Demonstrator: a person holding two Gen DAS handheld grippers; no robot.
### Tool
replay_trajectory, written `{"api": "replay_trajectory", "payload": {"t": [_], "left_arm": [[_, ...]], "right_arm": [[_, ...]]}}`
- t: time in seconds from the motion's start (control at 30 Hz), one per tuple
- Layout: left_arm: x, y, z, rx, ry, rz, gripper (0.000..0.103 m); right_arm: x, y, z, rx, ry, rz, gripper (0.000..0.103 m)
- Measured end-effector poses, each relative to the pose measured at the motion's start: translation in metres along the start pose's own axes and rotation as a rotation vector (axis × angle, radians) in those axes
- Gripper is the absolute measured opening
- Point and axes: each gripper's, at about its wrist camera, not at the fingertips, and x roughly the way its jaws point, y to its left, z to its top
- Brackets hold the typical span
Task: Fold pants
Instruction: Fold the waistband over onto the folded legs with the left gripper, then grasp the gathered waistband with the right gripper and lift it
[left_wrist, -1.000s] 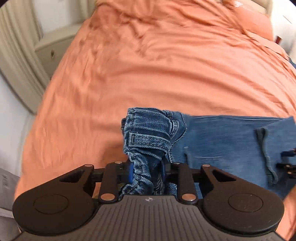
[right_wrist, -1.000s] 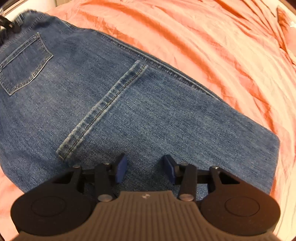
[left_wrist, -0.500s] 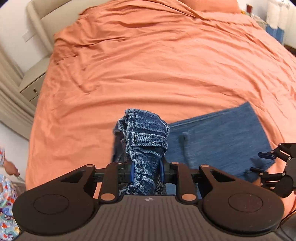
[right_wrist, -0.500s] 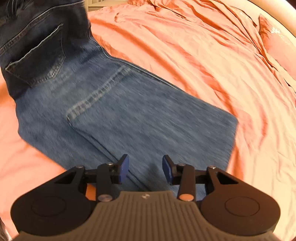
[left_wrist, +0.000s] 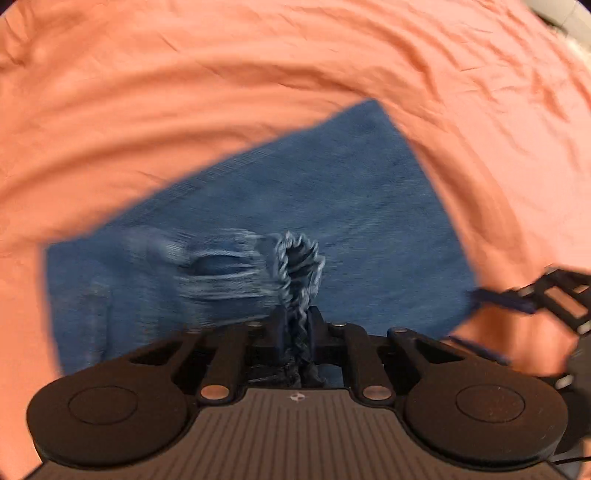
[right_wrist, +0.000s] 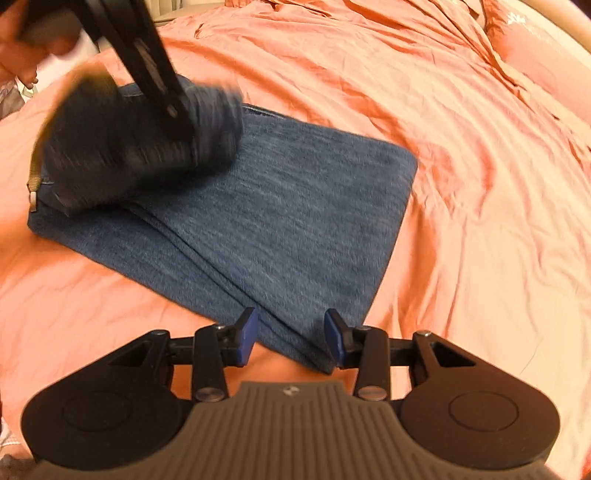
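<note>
Blue denim pants lie folded on the orange bed sheet. My left gripper is shut on the bunched waistband and holds it over the folded legs; it shows blurred in the right wrist view above the pants' far left part. My right gripper is open and empty, its blue pads on either side of the near corner of the folded legs. It also shows at the right edge of the left wrist view.
The orange sheet covers the bed all around the pants, with wrinkles. An orange pillow lies at the far right. A person's hand holds the left gripper at top left.
My left gripper has swung the waistband over and down onto the folded legs. My right gripper has drawn back to the near corner of the pants and stays open.
</note>
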Motion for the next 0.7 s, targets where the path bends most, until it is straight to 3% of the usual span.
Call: {"api": "replay_trajectory", "payload": {"t": [0.27,0.4,0.7], "left_arm": [[-0.033,0.003,0.001,0.047,-0.108,-0.115,0.029],[-0.056,0.023,-0.011,0.062,-0.176,-0.024,0.03],[-0.05,0.103,-0.059,-0.018,-0.161,0.091,0.03]], "right_arm": [[-0.006,-0.012,-0.004,0.056,-0.019,0.039,0.037],[-0.022,-0.007,0.01,0.128,-0.089,0.103,0.037],[-0.021,0.017,0.068,0.318,-0.174,0.245,0.039]]}}
